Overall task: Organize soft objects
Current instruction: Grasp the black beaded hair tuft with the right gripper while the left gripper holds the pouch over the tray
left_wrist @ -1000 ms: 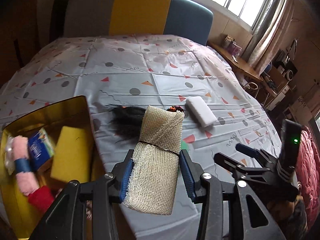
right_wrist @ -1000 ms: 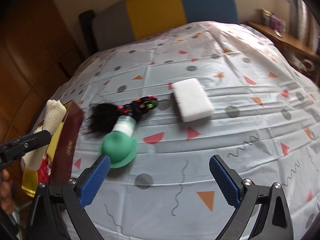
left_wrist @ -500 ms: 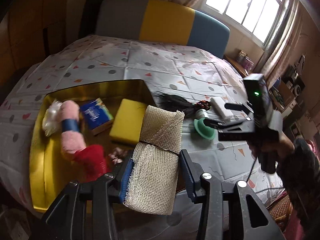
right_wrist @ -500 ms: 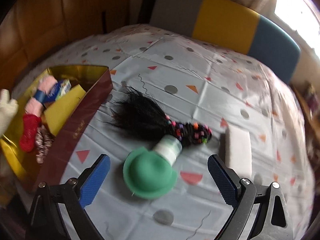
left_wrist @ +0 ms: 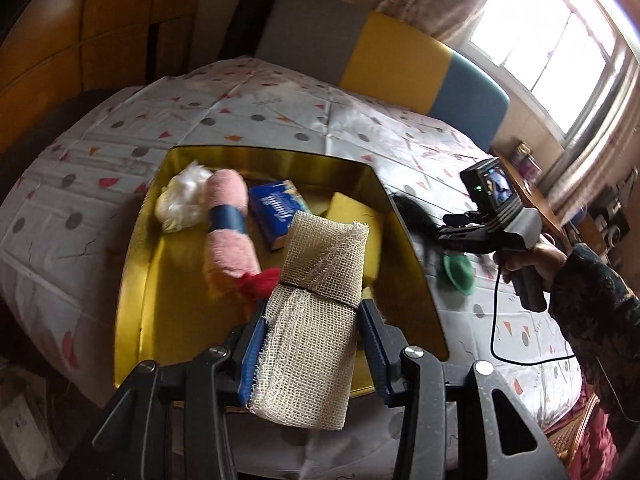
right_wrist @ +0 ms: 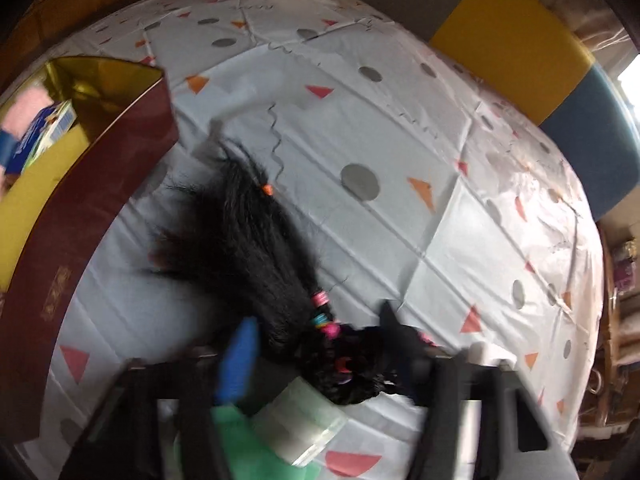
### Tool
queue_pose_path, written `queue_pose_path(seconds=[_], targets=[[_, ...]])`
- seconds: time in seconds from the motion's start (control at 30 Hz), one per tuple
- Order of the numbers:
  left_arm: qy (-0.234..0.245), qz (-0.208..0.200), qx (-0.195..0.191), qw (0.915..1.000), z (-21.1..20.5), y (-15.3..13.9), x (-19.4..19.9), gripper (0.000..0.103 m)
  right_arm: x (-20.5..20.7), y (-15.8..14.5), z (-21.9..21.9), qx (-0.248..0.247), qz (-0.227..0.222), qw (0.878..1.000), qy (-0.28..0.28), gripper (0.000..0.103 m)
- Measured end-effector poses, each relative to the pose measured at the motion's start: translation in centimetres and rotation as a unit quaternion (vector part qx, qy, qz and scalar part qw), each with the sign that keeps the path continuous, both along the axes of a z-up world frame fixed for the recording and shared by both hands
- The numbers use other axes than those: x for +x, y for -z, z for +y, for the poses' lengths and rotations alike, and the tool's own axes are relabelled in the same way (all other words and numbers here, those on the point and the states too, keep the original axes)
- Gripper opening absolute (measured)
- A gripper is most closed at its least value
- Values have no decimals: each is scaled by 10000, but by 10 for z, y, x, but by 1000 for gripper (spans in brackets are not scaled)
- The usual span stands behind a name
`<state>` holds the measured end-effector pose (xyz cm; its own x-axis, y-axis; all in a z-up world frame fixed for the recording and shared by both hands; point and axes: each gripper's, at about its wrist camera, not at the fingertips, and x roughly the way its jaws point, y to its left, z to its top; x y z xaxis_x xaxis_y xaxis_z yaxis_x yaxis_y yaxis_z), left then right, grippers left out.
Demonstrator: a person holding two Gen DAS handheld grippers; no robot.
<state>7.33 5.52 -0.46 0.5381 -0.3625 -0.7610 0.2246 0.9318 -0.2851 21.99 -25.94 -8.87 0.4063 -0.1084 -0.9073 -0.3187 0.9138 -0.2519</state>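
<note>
My left gripper (left_wrist: 312,332) is shut on a beige mesh cloth roll (left_wrist: 324,248) tied with a black band, held over the gold-lined box (left_wrist: 136,280). In the box lie a pink towel roll (left_wrist: 228,232), a white fluffy bundle (left_wrist: 180,200), a blue packet (left_wrist: 280,208), a yellow sponge (left_wrist: 352,216) and a red woolly thing (left_wrist: 260,284). My right gripper (right_wrist: 316,352) is blurred and its jaws are closing on a black hair bundle (right_wrist: 248,240) at its end with coloured bands. Both pads seem to touch the hair.
The box's maroon outer wall (right_wrist: 80,208) stands just left of the hair. A green hat-shaped object (right_wrist: 224,440) with a clear roll (right_wrist: 300,420) lies under the right gripper. A person's hand (left_wrist: 528,256) and sleeve are at the right. The patterned sheet (right_wrist: 400,120) stretches beyond.
My left gripper has carried the mesh roll leftward from the sheet to over the box. My right gripper has rolled, come down on the hair bundle, and its wide jaws have closed in.
</note>
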Motion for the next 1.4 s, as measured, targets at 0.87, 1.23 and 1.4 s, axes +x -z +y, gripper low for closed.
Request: queue_pose_path(seconds=[0.87, 1.23, 1.4], targets=[[-596, 61, 14, 9982, 41, 11, -17, 44, -125, -107, -54, 1028, -1189, 9802, 1201, 0], [-461, 86, -14, 9989, 35, 14, -22, 44, -122, -64, -107, 1626, -817, 9624, 2018, 47], [-504, 174, 28, 9986, 36, 19, -16, 44, -76, -58, -107, 1538, -739, 9652, 1983, 49]])
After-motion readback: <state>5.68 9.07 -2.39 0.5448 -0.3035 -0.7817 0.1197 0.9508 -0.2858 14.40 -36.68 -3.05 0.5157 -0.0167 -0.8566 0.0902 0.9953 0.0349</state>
